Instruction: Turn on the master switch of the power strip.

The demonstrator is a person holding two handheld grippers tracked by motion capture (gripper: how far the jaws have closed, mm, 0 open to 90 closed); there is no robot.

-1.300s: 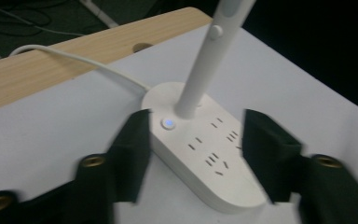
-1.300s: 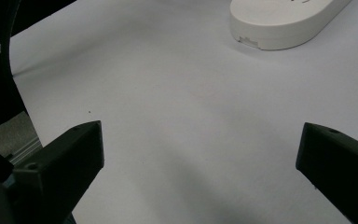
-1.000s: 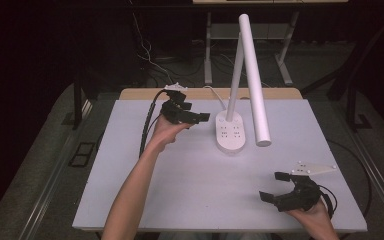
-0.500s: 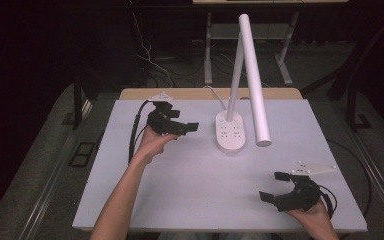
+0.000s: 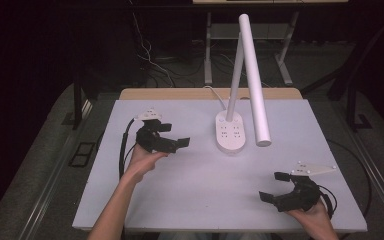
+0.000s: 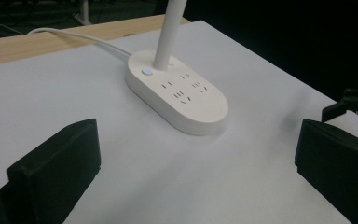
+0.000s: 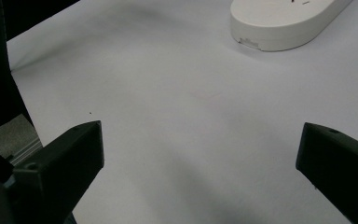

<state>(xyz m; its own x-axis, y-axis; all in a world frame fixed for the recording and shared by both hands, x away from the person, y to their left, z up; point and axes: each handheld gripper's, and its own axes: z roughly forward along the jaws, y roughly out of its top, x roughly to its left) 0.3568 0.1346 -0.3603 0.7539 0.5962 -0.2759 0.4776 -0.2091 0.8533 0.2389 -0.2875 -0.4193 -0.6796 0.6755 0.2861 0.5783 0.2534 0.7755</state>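
though apart, lamp base [image 5: 230, 132] beside hand-held gripper [image 5: 176, 136]

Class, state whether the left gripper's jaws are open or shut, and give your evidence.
Open. In the left gripper view the left gripper has its two black jaws far apart, bare table between them, gripping nothing.

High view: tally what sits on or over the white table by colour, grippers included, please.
White: 1, the white desk lamp with an oval socket base.
Black: 2, the left gripper and the right gripper, both open and empty.
Total: 3.
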